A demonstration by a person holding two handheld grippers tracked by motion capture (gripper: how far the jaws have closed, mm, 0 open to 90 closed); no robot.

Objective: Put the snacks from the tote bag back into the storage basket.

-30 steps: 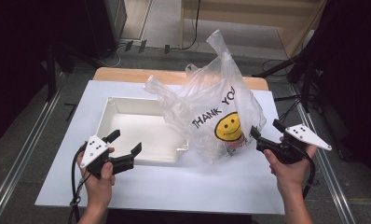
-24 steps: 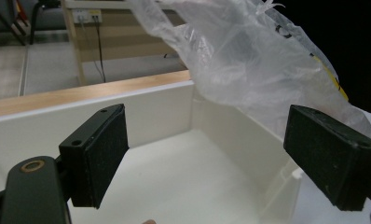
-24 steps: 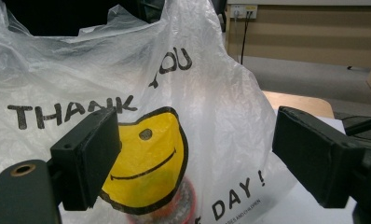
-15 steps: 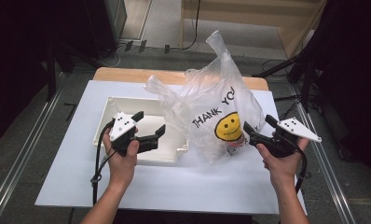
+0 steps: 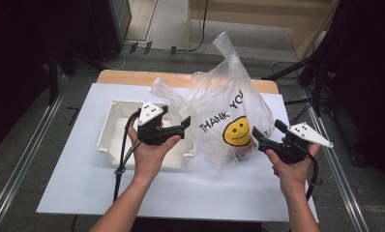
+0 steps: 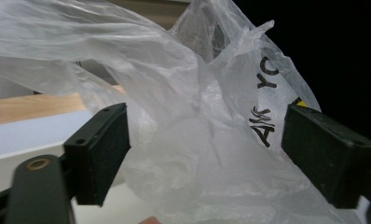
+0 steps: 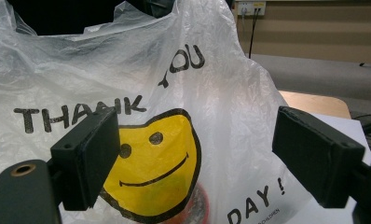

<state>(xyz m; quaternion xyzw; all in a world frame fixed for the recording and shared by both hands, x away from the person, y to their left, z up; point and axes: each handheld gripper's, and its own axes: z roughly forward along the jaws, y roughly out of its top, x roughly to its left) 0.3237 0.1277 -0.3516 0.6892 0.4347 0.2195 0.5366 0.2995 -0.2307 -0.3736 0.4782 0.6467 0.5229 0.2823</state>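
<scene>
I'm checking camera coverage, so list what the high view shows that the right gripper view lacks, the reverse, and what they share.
High view alone: the white tray left of the bag, both hands, the left tool open and reaching toward the bag. Right gripper view alone: small print "DAY !" low on the bag. Shared: the plastic bag with its yellow smiley, and the right tool, open.

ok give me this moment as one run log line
left gripper: open, at plastic bag over white tray | right gripper: open, beside bag's smiley side | bag: upright, ungripped
</scene>
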